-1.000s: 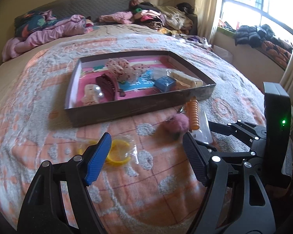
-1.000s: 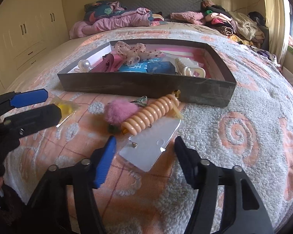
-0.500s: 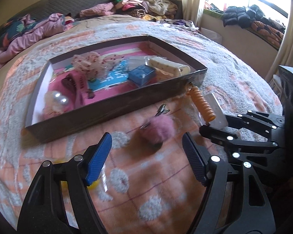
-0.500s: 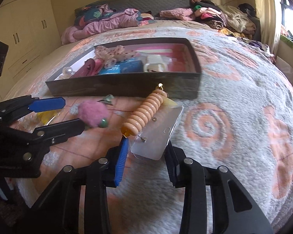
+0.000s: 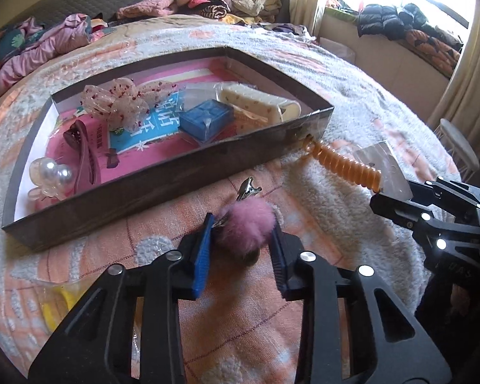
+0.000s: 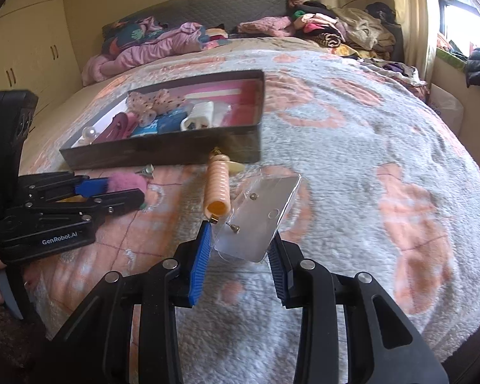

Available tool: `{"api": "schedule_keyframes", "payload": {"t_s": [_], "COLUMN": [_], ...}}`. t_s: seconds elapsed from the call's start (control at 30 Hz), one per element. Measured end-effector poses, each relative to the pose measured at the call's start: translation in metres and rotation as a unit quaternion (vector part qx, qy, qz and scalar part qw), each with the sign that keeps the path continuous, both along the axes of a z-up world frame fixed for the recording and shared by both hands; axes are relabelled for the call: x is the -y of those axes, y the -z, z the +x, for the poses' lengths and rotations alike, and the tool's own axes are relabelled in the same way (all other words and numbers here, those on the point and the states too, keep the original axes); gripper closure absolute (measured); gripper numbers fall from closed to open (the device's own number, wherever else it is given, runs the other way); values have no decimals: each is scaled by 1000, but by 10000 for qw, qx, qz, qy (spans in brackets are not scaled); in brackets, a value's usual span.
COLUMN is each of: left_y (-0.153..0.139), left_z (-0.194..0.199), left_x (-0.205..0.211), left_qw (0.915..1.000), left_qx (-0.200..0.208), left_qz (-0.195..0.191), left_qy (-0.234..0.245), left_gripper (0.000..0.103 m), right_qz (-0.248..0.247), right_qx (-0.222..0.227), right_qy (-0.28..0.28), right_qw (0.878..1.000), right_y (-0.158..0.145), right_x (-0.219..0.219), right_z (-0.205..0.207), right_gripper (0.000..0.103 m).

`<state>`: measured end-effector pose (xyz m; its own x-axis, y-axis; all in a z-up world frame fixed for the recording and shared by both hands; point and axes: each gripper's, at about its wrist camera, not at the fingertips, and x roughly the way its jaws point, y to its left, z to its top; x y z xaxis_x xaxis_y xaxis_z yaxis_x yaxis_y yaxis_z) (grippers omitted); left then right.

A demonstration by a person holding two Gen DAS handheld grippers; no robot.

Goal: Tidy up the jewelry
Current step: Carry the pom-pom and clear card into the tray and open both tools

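Note:
A dark shallow box [image 5: 163, 172] with a pink floor lies on the bed; it also shows in the right wrist view [image 6: 163, 150]. It holds a bow, a blue case, a cream clip, a maroon clip and a pearl clip. My left gripper [image 5: 241, 235] is shut on a pink pompom clip [image 5: 246, 224] in front of the box; the pompom also shows in the right wrist view [image 6: 126, 181]. My right gripper [image 6: 240, 243] is shut on a clear plastic earring card [image 6: 259, 217]. An orange spiral hair tie [image 6: 217, 185] lies beside the card, reaching to the box wall.
A yellow ring in a clear bag [image 5: 57, 304] lies at the left on the patterned blanket [image 6: 384, 176]. Piled clothes [image 6: 320, 28] line the headboard. A window ledge with clothes [image 5: 416, 32] is at the right. White cupboards [image 6: 25, 51] stand at the left.
My left gripper moved forward and closed on the pink pompom clip. My right gripper closed on the clear card.

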<state>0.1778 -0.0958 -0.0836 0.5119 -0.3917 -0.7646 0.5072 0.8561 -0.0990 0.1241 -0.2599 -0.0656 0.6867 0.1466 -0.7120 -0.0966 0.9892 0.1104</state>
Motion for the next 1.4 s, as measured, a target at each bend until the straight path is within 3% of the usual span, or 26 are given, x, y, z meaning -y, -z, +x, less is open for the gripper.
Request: {"api": "schedule_keyframes", "payload": {"t_s": [0.77, 1.4], "left_y": [-83, -107], "left_z": [-15, -8], "left_x": [-10, -55], "left_qw": [9947, 9884], "left_qx": [873, 1187], "left_qz": [-533, -687], "left_qy": [-76, -651], "left_gripper": [80, 80], "right_qz": [82, -29], "right_qx": [684, 1233], "right_qy": [26, -514], "right_qw": [9976, 9910], "right_y": [-68, -111], "right_x": [9, -35], "right_z": [-4, 31], "right_gripper": [70, 70]}}
